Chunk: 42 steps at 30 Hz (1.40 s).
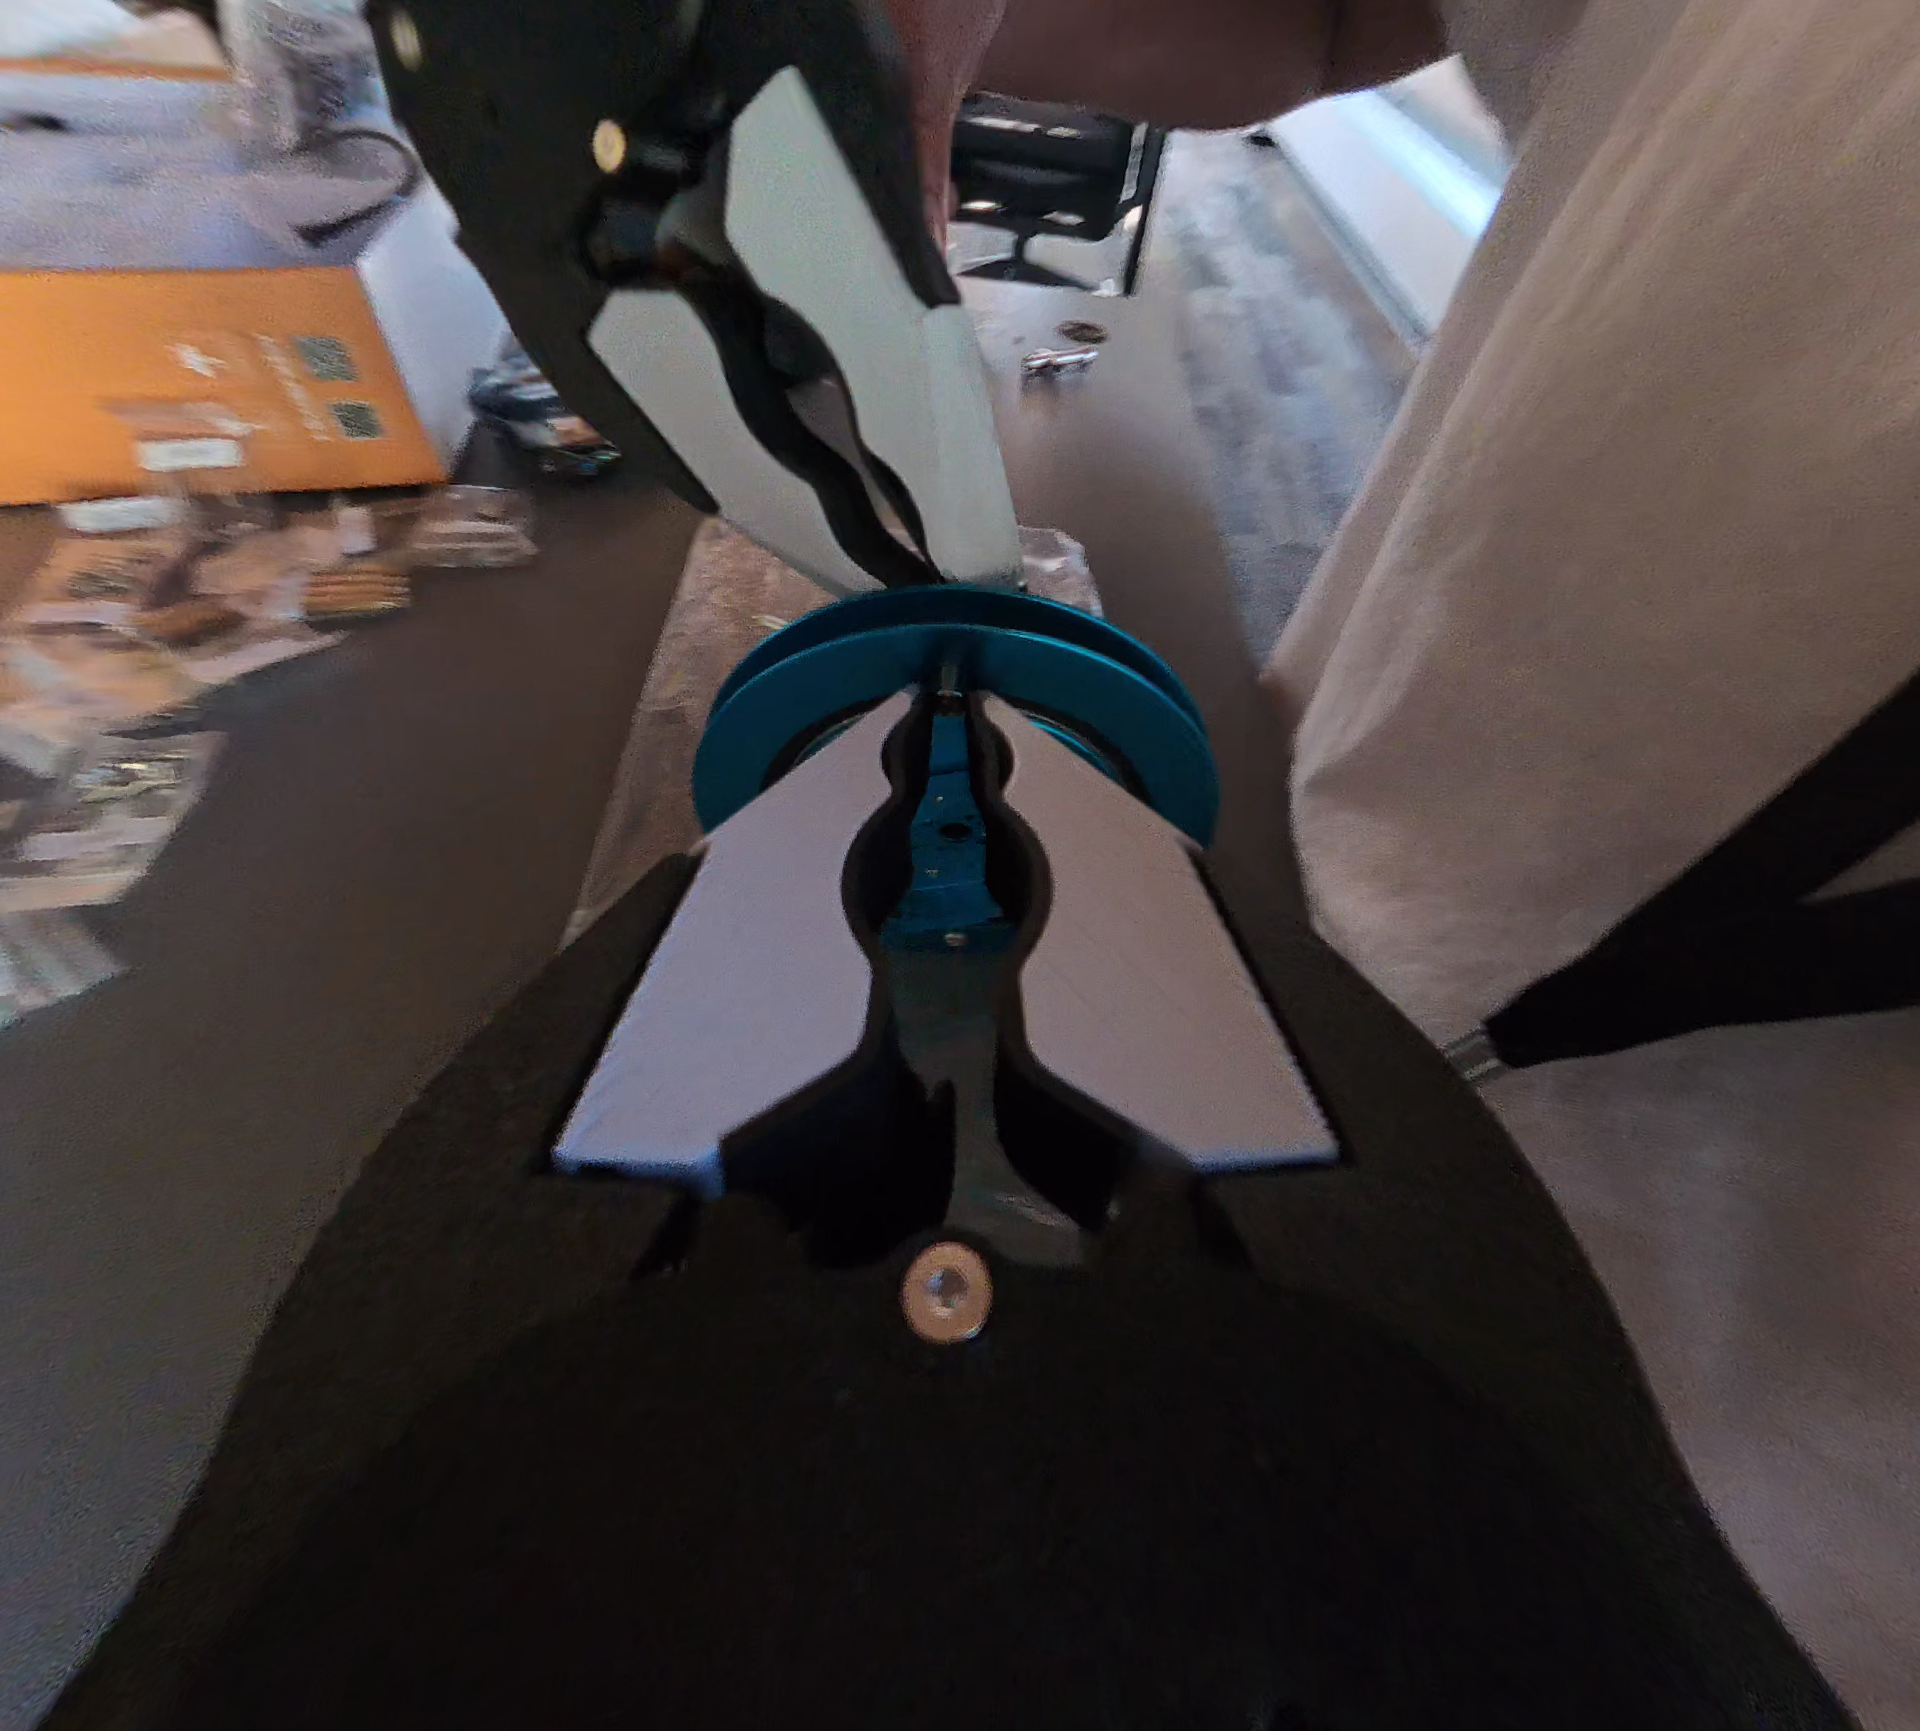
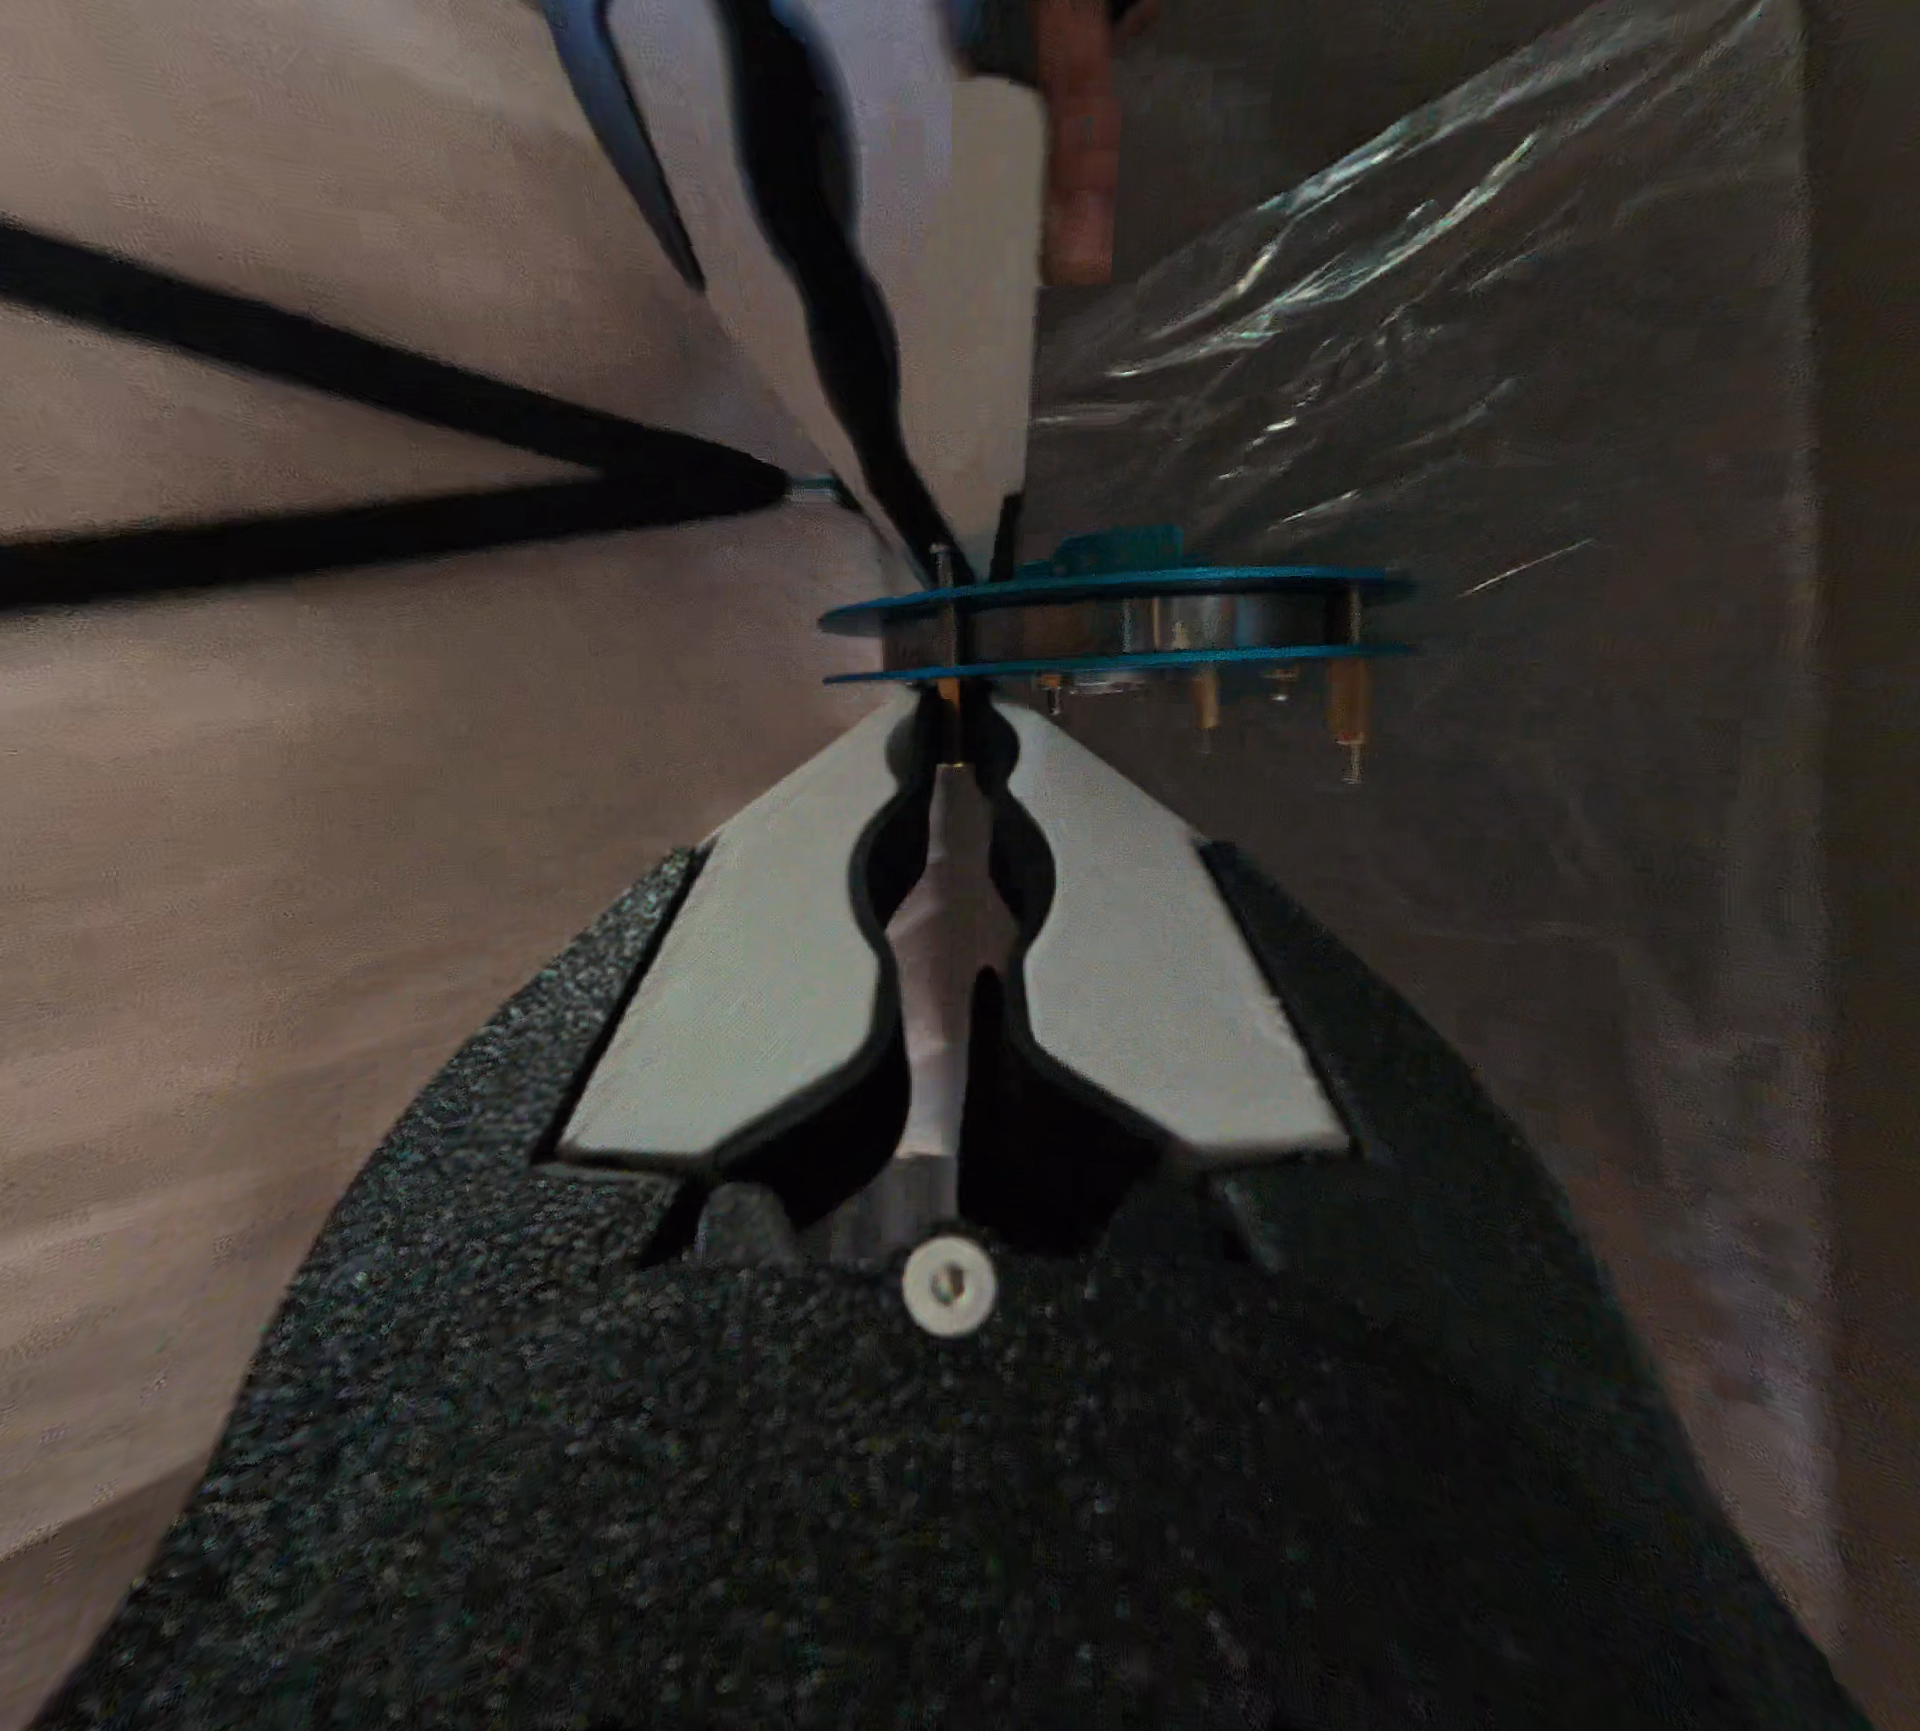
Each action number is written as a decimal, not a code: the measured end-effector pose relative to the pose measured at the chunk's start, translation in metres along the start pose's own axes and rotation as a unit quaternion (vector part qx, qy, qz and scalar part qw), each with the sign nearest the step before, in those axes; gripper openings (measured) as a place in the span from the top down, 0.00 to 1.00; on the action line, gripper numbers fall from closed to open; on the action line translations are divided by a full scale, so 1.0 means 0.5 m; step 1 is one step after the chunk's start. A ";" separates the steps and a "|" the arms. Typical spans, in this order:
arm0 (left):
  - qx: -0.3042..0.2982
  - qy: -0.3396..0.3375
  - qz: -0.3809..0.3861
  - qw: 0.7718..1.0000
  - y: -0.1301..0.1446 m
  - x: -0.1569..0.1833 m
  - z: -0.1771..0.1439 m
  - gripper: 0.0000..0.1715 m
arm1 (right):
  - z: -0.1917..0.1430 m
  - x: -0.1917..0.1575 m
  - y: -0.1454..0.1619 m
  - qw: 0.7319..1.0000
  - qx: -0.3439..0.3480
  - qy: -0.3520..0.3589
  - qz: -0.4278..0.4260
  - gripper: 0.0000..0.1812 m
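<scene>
**Two hand-held grippers meet on a blue two-disc part**

The dark bench (image 1: 343, 850) runs off to the left with open surface near the middle; its far left is crowded by an orange box (image 1: 197, 382) and blurred small items. A person's beige clothing (image 1: 1621, 538) closes in the right side. A clear plastic bag (image 2: 1455, 310) lies flat on the bench under the part; whether it holds anything cannot be told.

The left hand-held gripper (image 1: 951, 705) is nearly pressed together, pinching a small post at the rim of the blue two-disc part (image 1: 956, 694). The right hand-held gripper (image 2: 956, 725) is likewise narrowed, pinching a brass standoff (image 2: 951, 715) on the part's lower face. The part is held above the bag.
</scene>
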State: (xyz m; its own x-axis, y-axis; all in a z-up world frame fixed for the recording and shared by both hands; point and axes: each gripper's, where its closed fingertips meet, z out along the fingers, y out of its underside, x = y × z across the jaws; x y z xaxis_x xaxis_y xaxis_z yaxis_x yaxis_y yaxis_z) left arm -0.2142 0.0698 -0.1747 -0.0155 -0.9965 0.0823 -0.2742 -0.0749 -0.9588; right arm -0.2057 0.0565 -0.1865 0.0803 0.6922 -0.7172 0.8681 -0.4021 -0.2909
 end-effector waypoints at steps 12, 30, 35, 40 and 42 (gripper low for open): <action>-0.005 0.071 -0.068 0.995 0.003 -0.003 -0.023 0.93 | 0.008 0.006 -0.003 0.985 -0.016 0.133 -0.108 0.98; 0.018 0.106 -0.077 0.991 0.001 0.018 -0.012 0.94 | 0.015 0.001 -0.009 0.973 0.017 0.196 -0.124 0.98; 0.044 0.089 -0.068 0.993 -0.002 0.013 -0.007 0.97 | 0.008 0.008 -0.010 0.978 0.058 0.176 -0.098 0.98; 0.058 0.086 -0.102 0.989 -0.002 0.008 -0.010 0.98 | 0.010 0.009 -0.008 0.944 0.066 0.271 -0.176 0.87; 0.058 0.093 -0.108 0.988 -0.002 0.013 -0.009 0.98 | 0.001 0.026 -0.012 0.909 0.053 0.354 -0.214 0.98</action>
State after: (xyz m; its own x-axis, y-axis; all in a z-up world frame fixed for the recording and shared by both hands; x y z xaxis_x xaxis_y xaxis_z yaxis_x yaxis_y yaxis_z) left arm -0.2184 0.0634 -0.1720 -0.1472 -0.9334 0.3272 -0.1783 -0.3004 -0.9370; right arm -0.2100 0.0675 -0.1946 0.0751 0.9958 0.0526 0.8449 -0.0355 -0.5338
